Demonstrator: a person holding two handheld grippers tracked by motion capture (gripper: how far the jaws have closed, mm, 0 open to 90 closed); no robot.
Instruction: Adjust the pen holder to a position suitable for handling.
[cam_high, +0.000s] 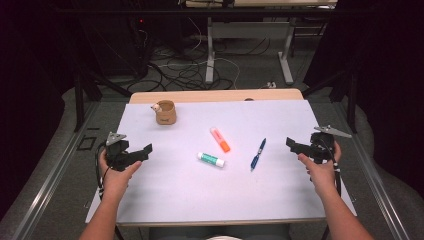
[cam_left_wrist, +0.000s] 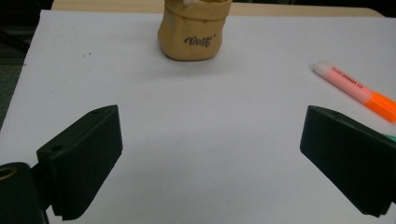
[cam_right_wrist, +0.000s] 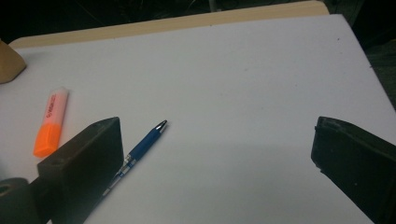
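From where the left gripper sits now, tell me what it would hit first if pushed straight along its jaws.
Probably the tan pot: it stands dead ahead between the open jaws of the left gripper, with bare white table before it. Depth is uncertain.

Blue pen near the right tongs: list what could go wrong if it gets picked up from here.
1. The blue pen is thin and lies flat on the white table; the open right tongs could slip over it or roll it away.
2. The glue stick and orange highlighter lie close by; a sweeping reach might knock them.
3. The left tongs are also open and empty, pointing toward the same cluster, so both could collide there.
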